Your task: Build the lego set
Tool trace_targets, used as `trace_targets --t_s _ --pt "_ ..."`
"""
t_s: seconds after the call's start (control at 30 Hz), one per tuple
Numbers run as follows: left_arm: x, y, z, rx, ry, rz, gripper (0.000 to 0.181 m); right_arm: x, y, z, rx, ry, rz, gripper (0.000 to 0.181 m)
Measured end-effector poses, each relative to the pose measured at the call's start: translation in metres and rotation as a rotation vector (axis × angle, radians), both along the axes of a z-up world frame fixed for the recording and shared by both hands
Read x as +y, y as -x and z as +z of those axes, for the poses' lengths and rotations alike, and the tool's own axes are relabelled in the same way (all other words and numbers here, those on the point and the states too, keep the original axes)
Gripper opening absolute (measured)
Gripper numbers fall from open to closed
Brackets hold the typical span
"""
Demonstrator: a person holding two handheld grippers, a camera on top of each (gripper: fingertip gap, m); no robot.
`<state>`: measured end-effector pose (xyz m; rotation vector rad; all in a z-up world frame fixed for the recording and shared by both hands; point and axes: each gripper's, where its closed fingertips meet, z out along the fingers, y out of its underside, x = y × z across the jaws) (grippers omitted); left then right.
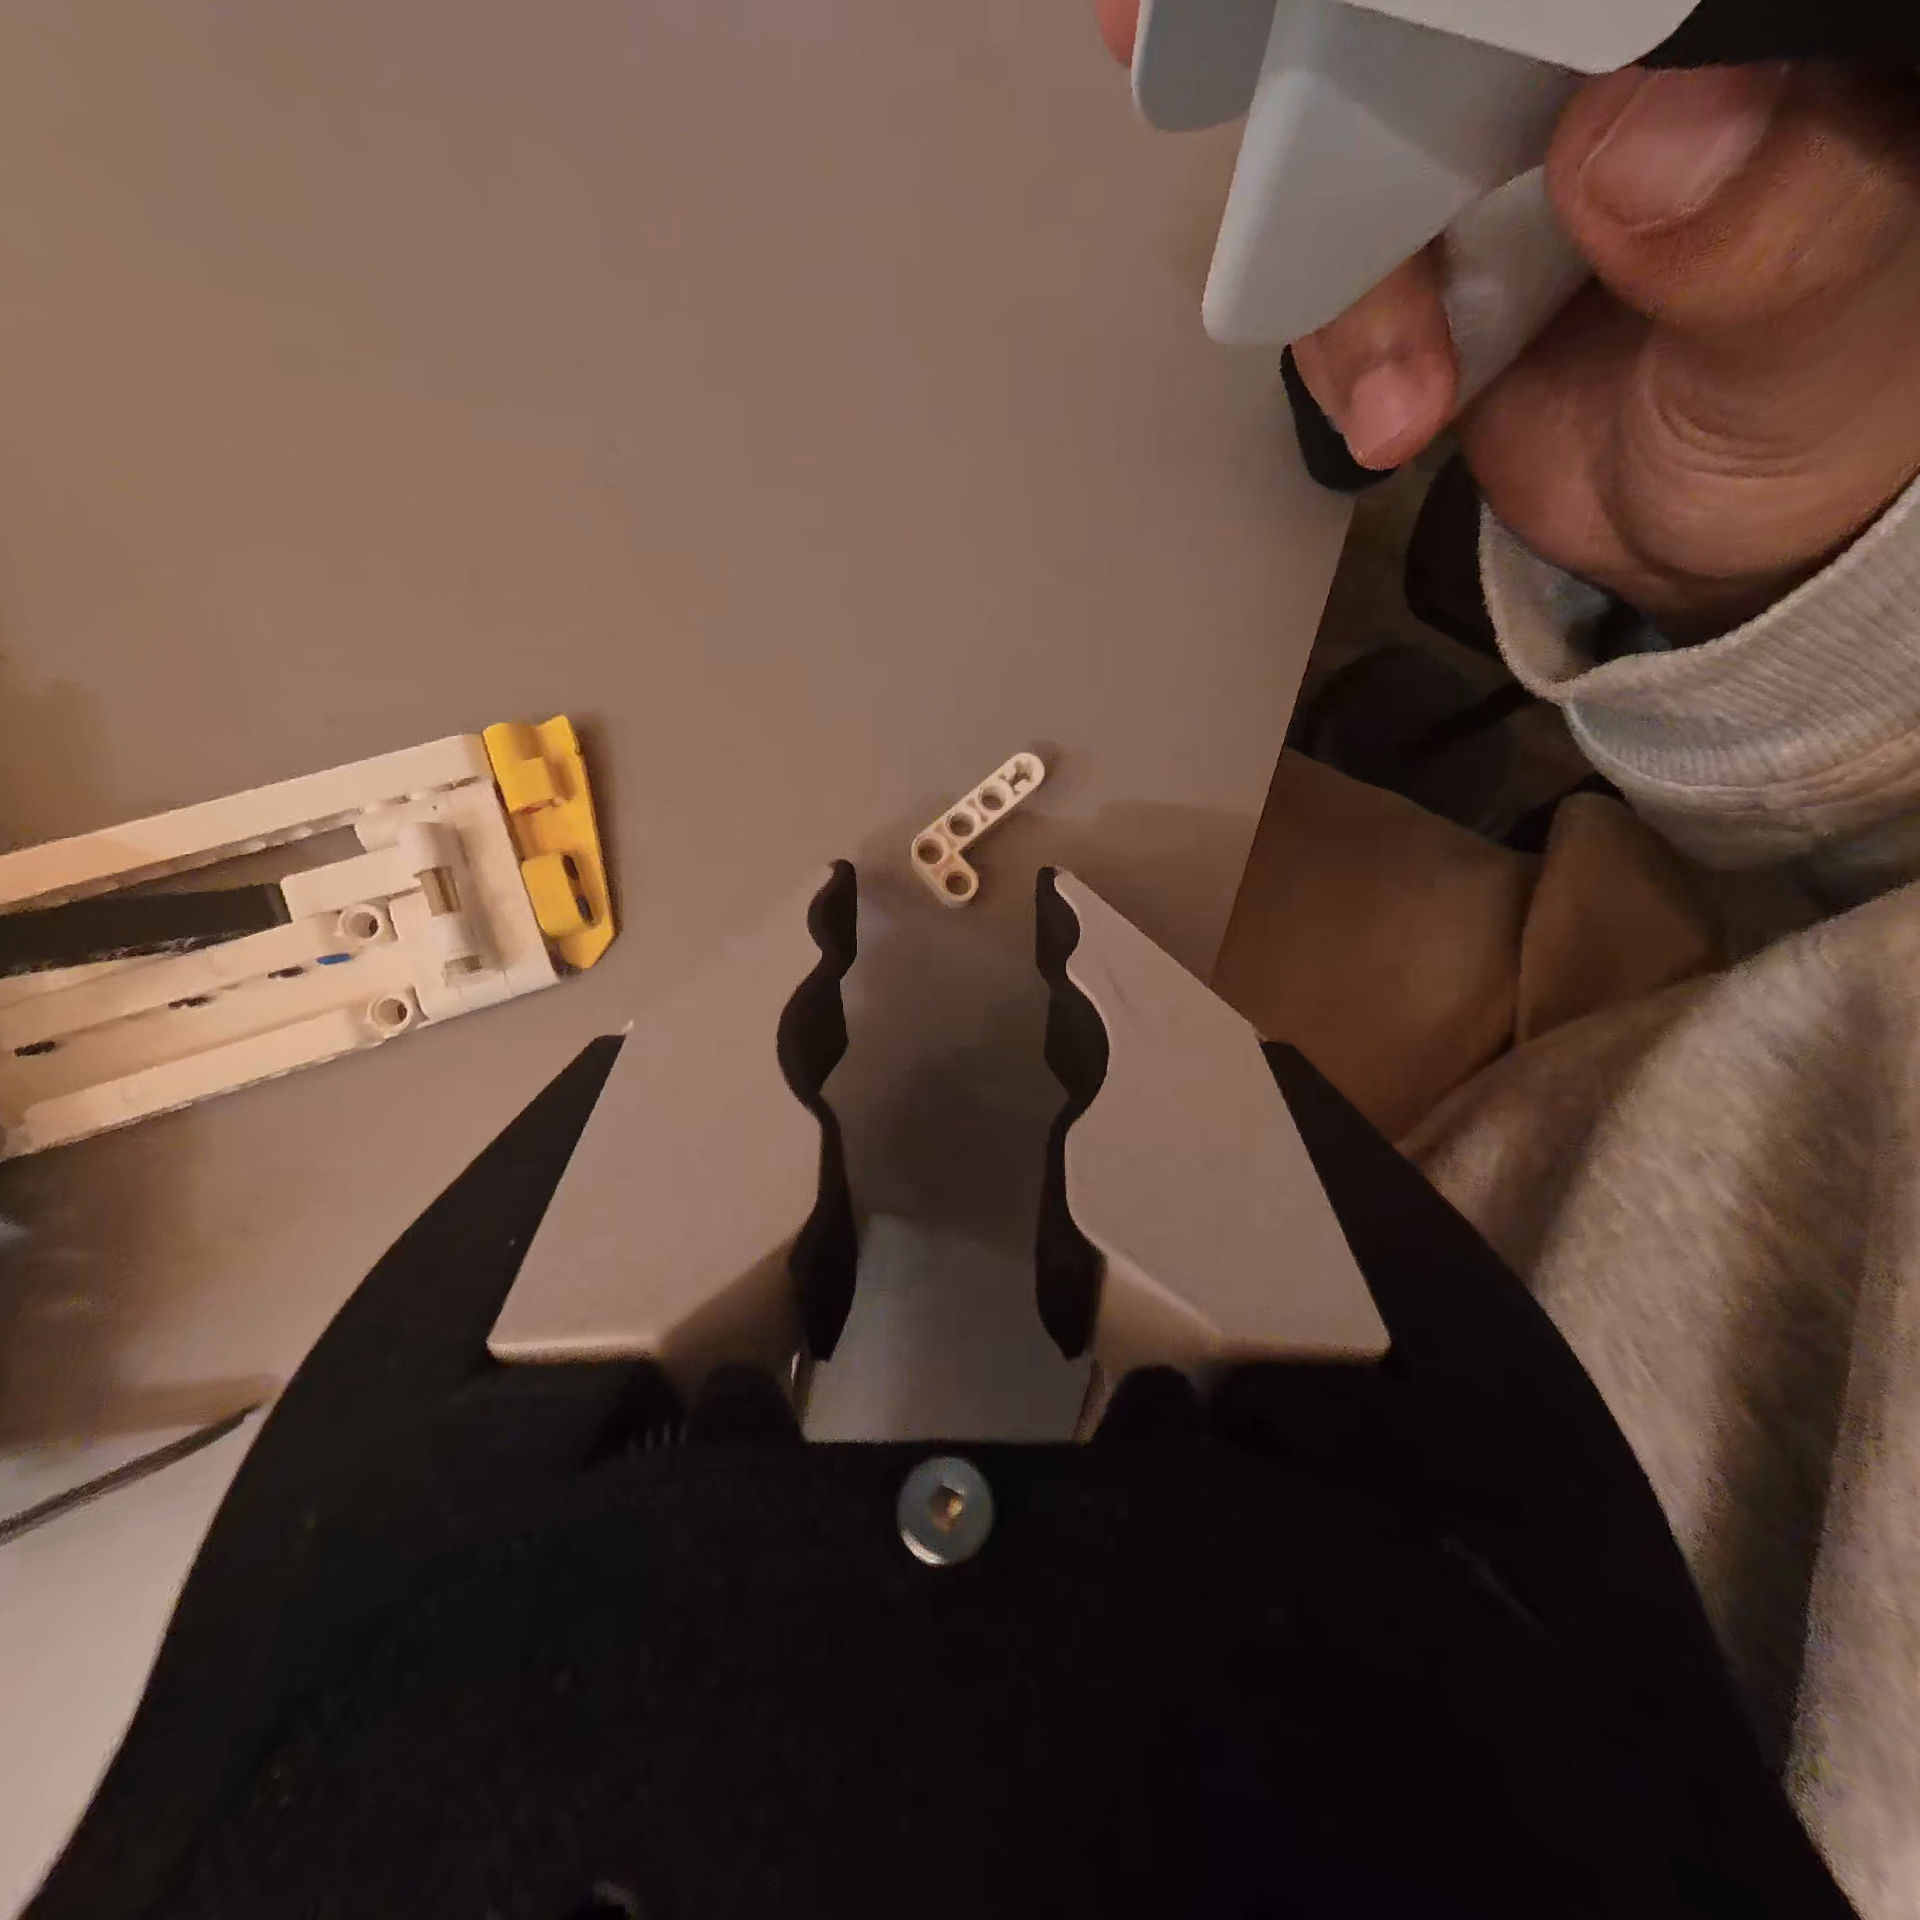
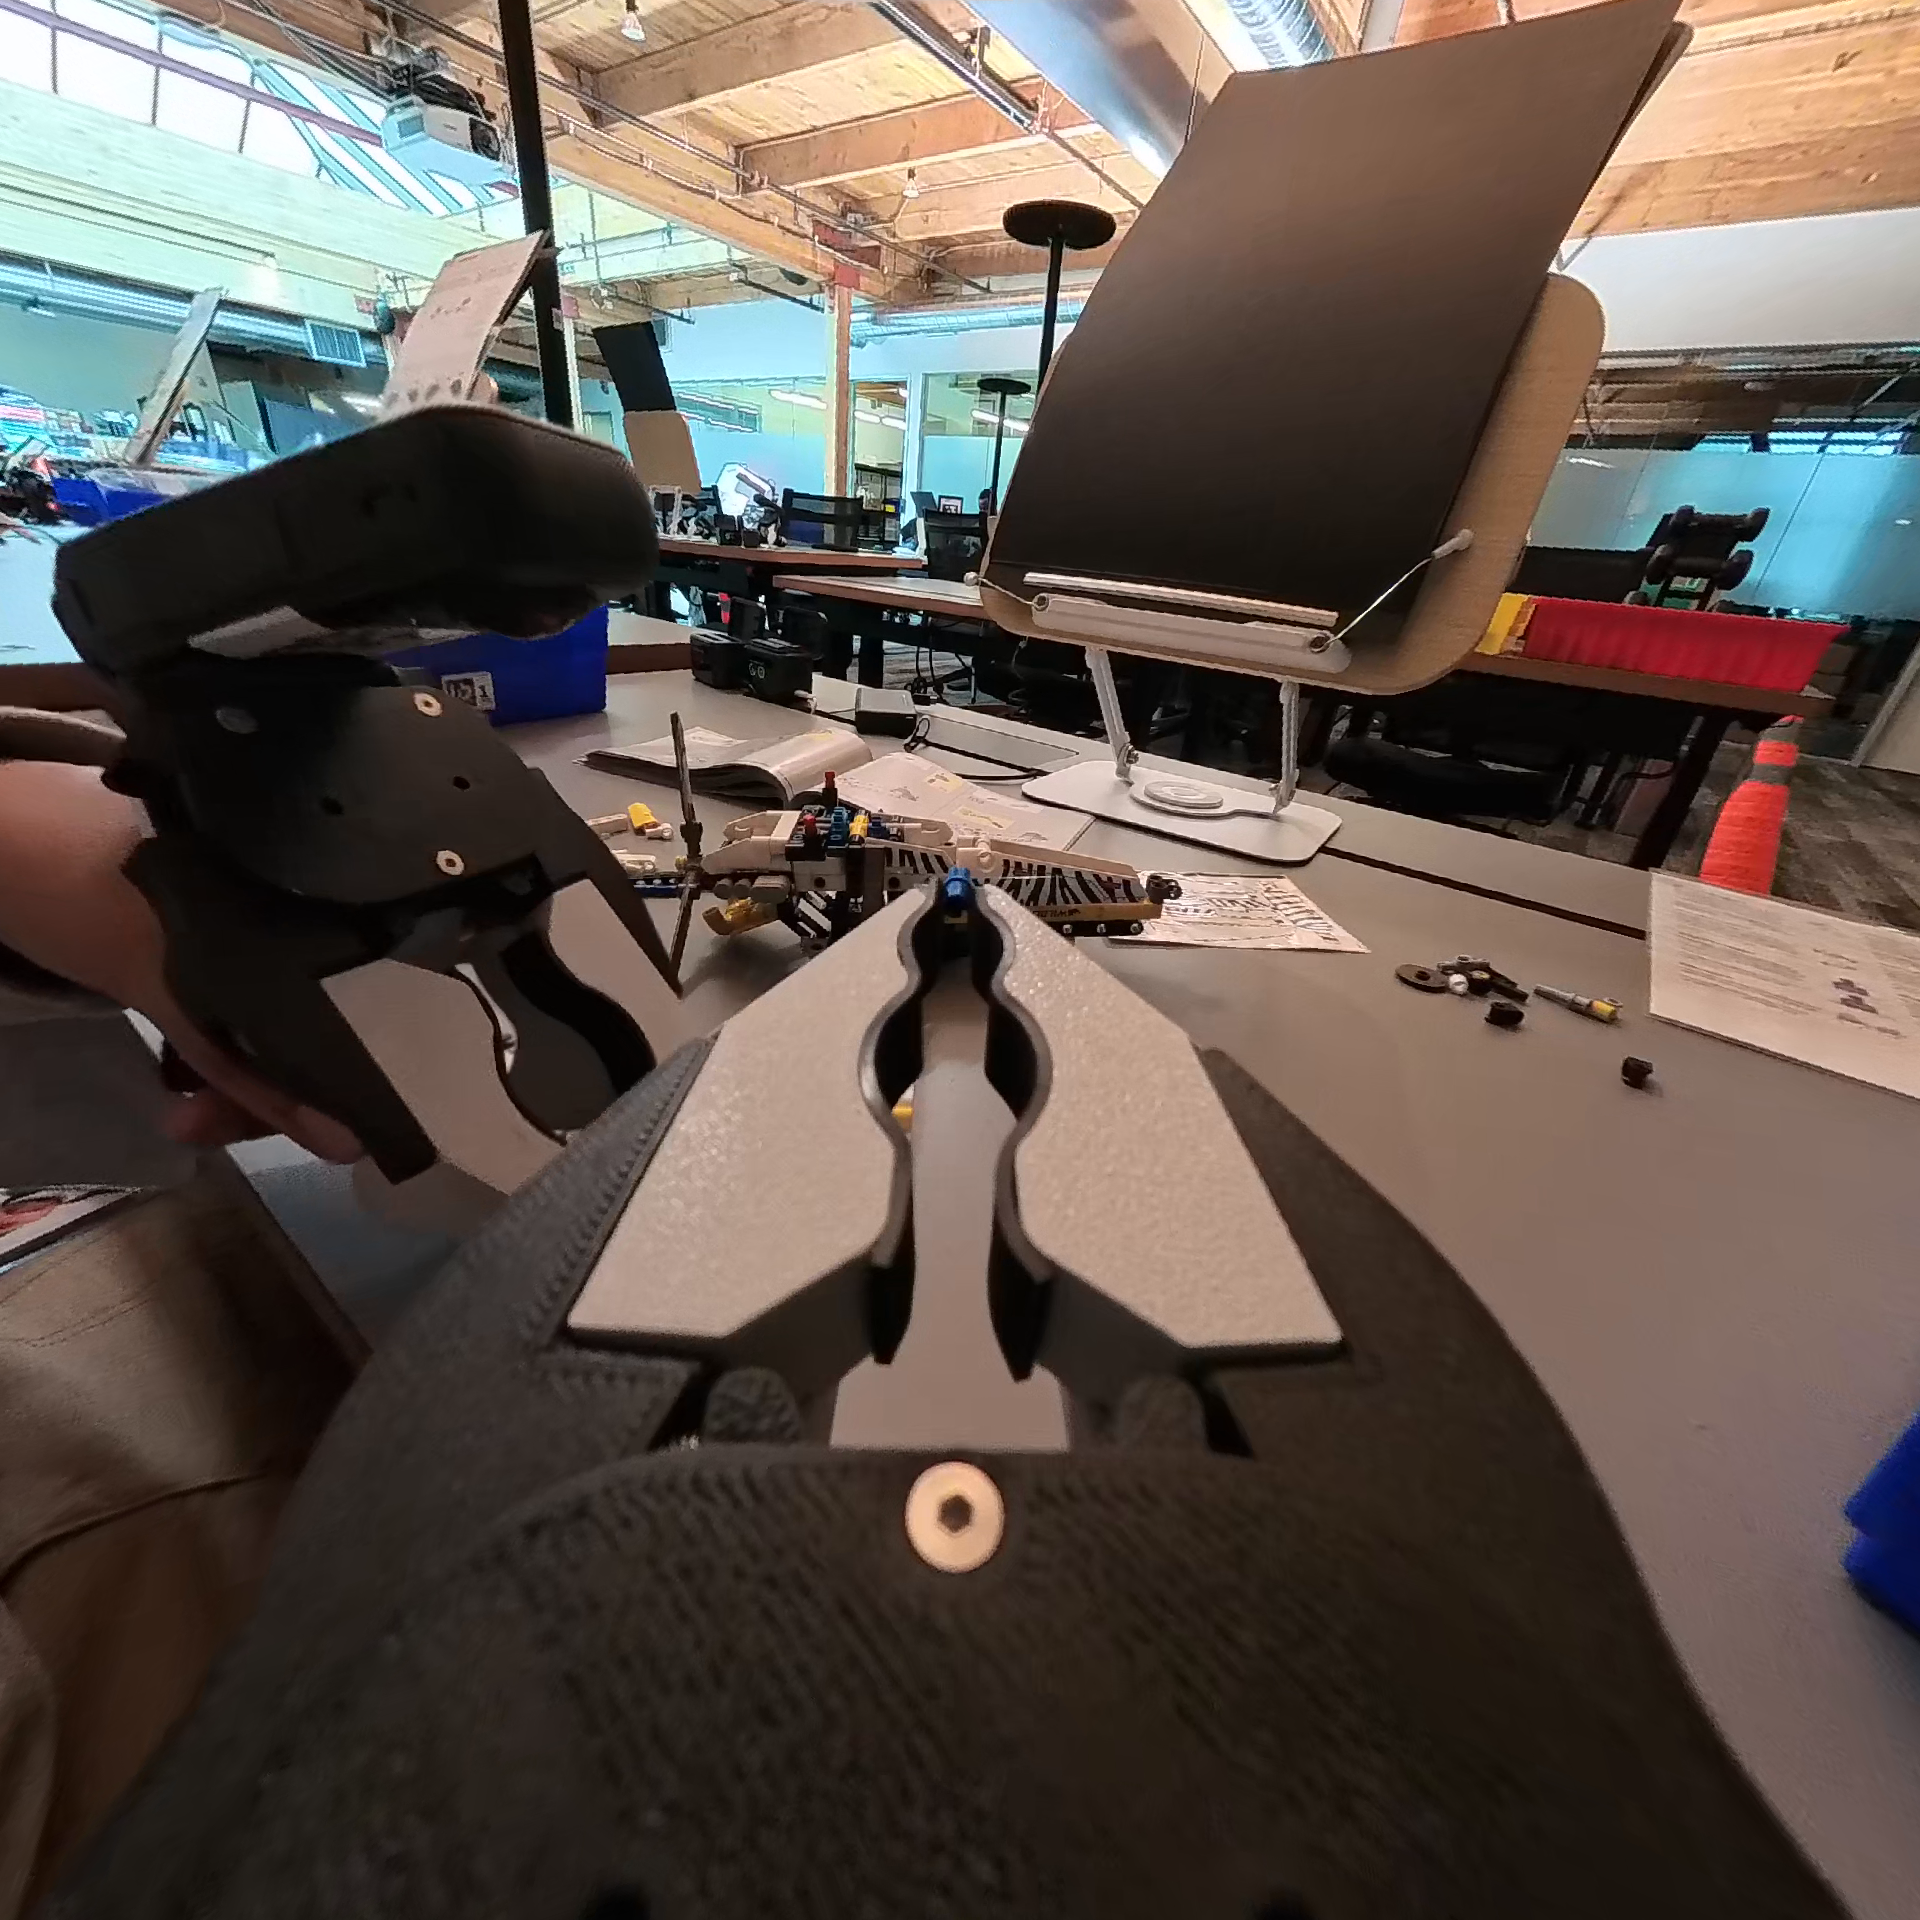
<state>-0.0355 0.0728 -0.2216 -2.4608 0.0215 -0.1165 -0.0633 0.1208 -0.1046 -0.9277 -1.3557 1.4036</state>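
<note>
Two grippers are up: the left gripper [image 1: 945, 883] hangs released, fingers spread just short of a small white L-shaped piece [image 1: 975, 828] at frame centre, while the right gripper [image 2: 954, 902] pinches a blue pin [image 2: 954, 891] before the zebra-striped model [image 2: 914, 862] mid-frame.

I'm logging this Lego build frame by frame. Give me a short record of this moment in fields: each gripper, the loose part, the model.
left gripper: open, empty, fingers pointing down at the table
small white L-shaped beam with holes: flat on grey table, just beyond the fingertips, untouched
right gripper: shut on small blue pin
zebra-striped white helicopter model: on table behind the pin
white and yellow sub-assembly: left of the beam
</note>
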Motion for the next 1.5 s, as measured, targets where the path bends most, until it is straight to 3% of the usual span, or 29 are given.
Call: trace_targets --t_s 0.2,0.4,0.57,0.87,0.97,1.07,1.23,1.5 --pt "0.001 -0.001 -0.004 0.080 0.018 -0.053 0.029 0.001 -0.001 0.001 0.006 0.013 0.006 0.002" --pt "0.002 -0.004 -0.005 0.066 0.009 -0.042 0.012 0.001 -0.001 0.001 0.007 0.015 0.008 0.002" --pt "-0.001 0.000 -0.002 0.069 0.013 0.014 0.012 0.001 -0.002 0.001 0.004 0.015 0.010 0.002" --pt "-0.018 0.005 0.012 -0.166 -0.021 0.140 0.006 -0.008 -0.003 -0.008 -0.085 0.024 0.101 0.001" --pt "-0.020 0.010 0.012 -0.205 -0.022 0.165 0.006 -0.025 -0.007 -0.024 -0.212 -0.014 0.227 0.002" --pt "-0.022 0.014 0.008 -0.195 -0.007 0.171 0.006 -0.031 -0.010 -0.040 -0.293 -0.113 0.259 0.002" --pt "-0.023 0.015 0.005 -0.282 0.021 0.193 0.004 -0.065 -0.037 -0.066 -0.384 -0.272 0.493 0.003" --pt "-0.021 0.020 0.007 -0.302 0.091 0.133 0.004 -0.059 -0.031 -0.102 -0.532 -0.463 0.402 0.003"
